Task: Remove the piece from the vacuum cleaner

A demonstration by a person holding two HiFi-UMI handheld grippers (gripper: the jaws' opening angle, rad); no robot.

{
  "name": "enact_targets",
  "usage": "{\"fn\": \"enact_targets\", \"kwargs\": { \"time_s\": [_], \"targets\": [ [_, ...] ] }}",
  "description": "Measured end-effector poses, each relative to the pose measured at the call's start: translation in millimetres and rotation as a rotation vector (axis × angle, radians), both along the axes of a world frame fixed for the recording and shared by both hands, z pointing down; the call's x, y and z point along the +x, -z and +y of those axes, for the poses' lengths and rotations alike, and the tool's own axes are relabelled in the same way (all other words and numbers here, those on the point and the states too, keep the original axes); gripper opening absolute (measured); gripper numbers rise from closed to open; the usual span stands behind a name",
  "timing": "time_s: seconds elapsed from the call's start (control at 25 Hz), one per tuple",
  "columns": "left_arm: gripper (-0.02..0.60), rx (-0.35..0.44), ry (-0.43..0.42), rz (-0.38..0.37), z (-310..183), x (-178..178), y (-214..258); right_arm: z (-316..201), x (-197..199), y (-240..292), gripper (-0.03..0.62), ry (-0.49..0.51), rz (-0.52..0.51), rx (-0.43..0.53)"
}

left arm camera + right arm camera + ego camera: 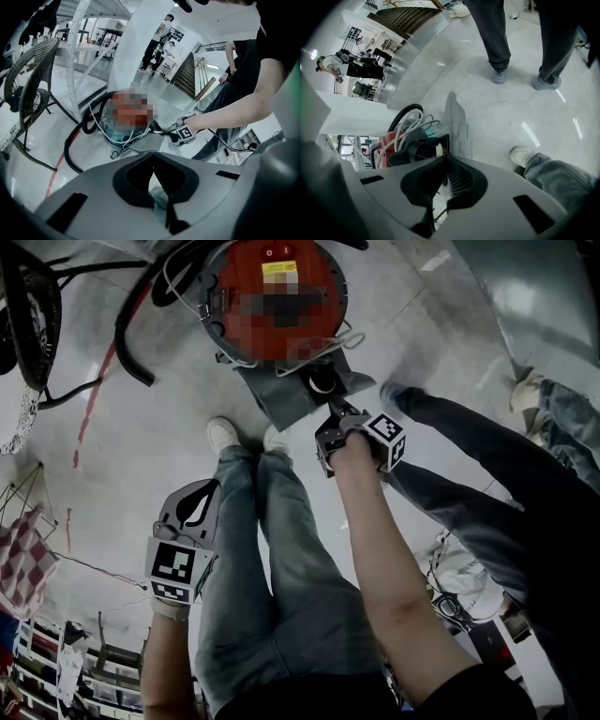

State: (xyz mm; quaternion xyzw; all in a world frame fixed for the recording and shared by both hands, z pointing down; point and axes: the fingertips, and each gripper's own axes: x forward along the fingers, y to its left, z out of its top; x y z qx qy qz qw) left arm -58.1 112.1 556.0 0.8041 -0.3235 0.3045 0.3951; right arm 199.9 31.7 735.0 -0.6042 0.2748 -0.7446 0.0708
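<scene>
The red vacuum cleaner [272, 296] stands on the floor at the top of the head view, with a black hose [131, 329] looping off its left side. A grey flat piece [281, 395] hangs at its front, beside a round black port [322, 381]. My right gripper [333, 418] reaches to just below that port. In the right gripper view its jaws [440, 161] are shut, tips against the ribbed black hose cuff [423, 151]; whether they pinch anything is hidden. My left gripper [199, 493] hangs shut by my left leg, away from the vacuum cleaner [126, 112], with its tips [152, 168] together.
My own legs [272, 549] and white shoes [223, 435] stand right before the vacuum. Another person's legs [450, 418] are at the right. A dark wicker chair [33, 79] and a white shelf frame [77, 56] stand left of the vacuum. More people stand far back.
</scene>
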Motion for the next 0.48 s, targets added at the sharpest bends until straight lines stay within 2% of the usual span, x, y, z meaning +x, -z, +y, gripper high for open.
{"fn": "enact_targets", "kwargs": {
  "time_s": [0.48],
  "targets": [
    [0.018,-0.003,-0.009,0.0,-1.0,0.9,-6.1,2.7,0.4,-12.8,0.034,0.032,-0.001,0.039]
  ]
}}
